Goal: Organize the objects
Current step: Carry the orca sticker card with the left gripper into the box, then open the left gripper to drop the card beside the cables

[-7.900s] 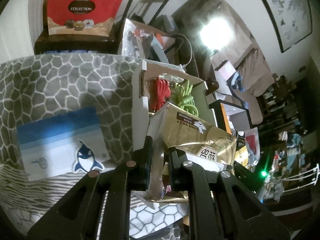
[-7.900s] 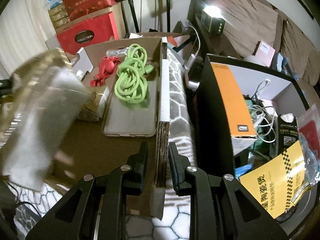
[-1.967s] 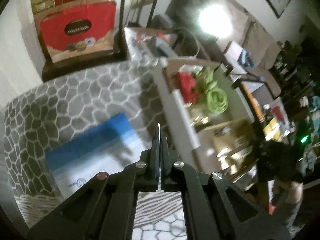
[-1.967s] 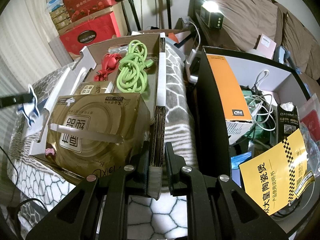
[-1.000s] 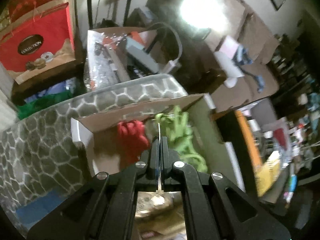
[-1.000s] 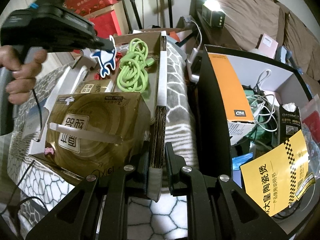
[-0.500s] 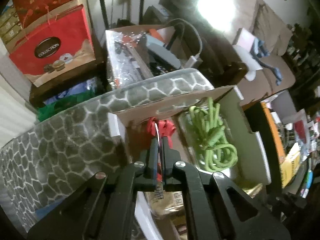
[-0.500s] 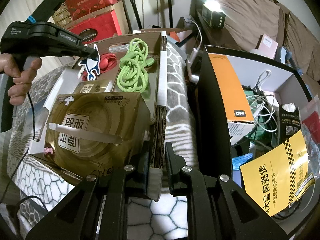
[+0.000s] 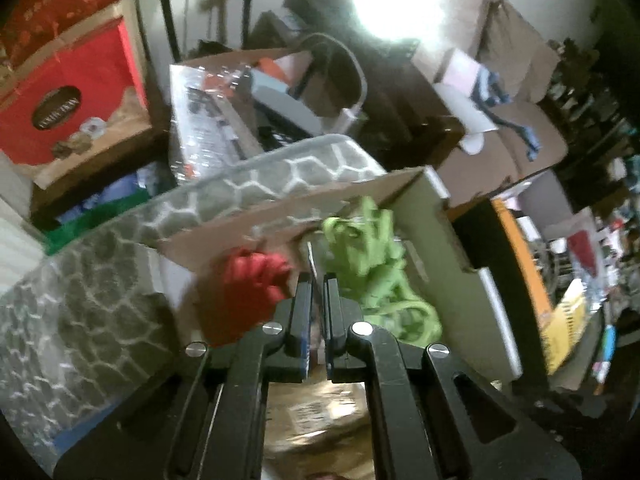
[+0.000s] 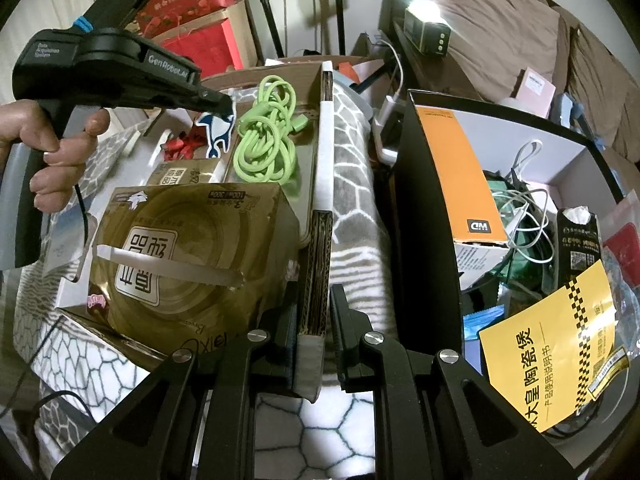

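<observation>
My left gripper (image 9: 318,280) is shut on a thin blue-and-white dolphin sticker (image 10: 216,130), seen edge-on in the left wrist view (image 9: 312,260). It hangs over the cardboard box (image 10: 326,120), between the red cable (image 9: 248,284) and the coiled green cable (image 10: 266,148). A gold tissue pack (image 10: 188,260) fills the near end of the box. My right gripper (image 10: 314,304) is shut on the box's right cardboard wall (image 10: 316,280). The left gripper also shows in the right wrist view (image 10: 224,106).
The box rests on a grey honeycomb-pattern cushion (image 10: 352,168). A black bin (image 10: 424,216) with an orange box (image 10: 460,168), white cables and a yellow leaflet (image 10: 556,360) stands to the right. Red gift boxes (image 9: 60,108) stand behind.
My left gripper has carried the dolphin sticker further right and lower over the box, now between the red and green cables. The right gripper has kept its hold on the wall.
</observation>
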Available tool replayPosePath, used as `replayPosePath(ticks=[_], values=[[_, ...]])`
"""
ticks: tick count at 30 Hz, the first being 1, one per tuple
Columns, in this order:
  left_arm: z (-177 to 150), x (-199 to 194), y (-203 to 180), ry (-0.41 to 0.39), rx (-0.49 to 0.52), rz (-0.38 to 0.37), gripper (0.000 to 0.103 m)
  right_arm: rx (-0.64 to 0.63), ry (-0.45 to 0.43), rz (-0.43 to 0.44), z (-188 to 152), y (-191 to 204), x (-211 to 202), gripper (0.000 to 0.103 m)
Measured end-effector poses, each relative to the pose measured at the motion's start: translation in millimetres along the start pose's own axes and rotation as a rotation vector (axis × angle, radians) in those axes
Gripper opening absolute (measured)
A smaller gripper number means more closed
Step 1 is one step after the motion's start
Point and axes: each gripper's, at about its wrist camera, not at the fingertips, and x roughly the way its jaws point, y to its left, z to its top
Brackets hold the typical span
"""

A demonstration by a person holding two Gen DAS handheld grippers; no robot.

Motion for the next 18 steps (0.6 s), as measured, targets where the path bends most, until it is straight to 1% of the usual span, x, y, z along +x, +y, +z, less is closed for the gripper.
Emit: replayPosePath(ticks=[2,3,5,6,9,11,12,14,17,18], values=[[-1.6,-3.2,3.3,-0.009,0.012,0.039,0.013,0.000,0.000,0.000,0.6,0.3,0.1,0.014],[-2.6,-4.7,5.8,-0.011,0.013,0.055,0.015,-0.001,0.001,0.000,0.6,0.3,0.2,0.014],[-4.3,-7.5,11.7,-0.008,0.011,0.090,0.021,0.000,0.001,0.000,-0.4,0.6,-0.7,0.014],[-5.2,-9.3,14.6,-0.006,0.008,0.099,0.022,-0.001,0.001,-0.001,-0.9,1.3,-1.0,0.014],[-7.8,-16.0,22.5,-0.003,-0.011,0.083,0.027,-0.003,0.001,-0.002,-0.9,0.9,-0.9,0.014],[-10.8,-24.0,25.1,-0.012,-0.020,0.059,0.040,-0.002,0.001,-0.001,-0.8,0.5,-1.1,0.014],[-12.4,-28.5,25.9,-0.019,-0.021,0.049,0.044,-0.002,0.001,-0.001,-1.4,0.4,-1.6,0.014],[-17.3,-39.9,28.1,-0.038,-0.022,0.038,0.056,-0.003,0.001,-0.002,-1.1,0.7,-1.4,0.014],[-24.9,-54.5,32.3,-0.055,-0.021,0.049,0.065,-0.004,0.001,-0.004,-1.1,0.9,-1.4,0.014],[-28.4,-58.8,35.4,-0.052,-0.026,0.057,0.066,-0.003,0.002,-0.003,-0.8,0.9,-1.1,0.014]])
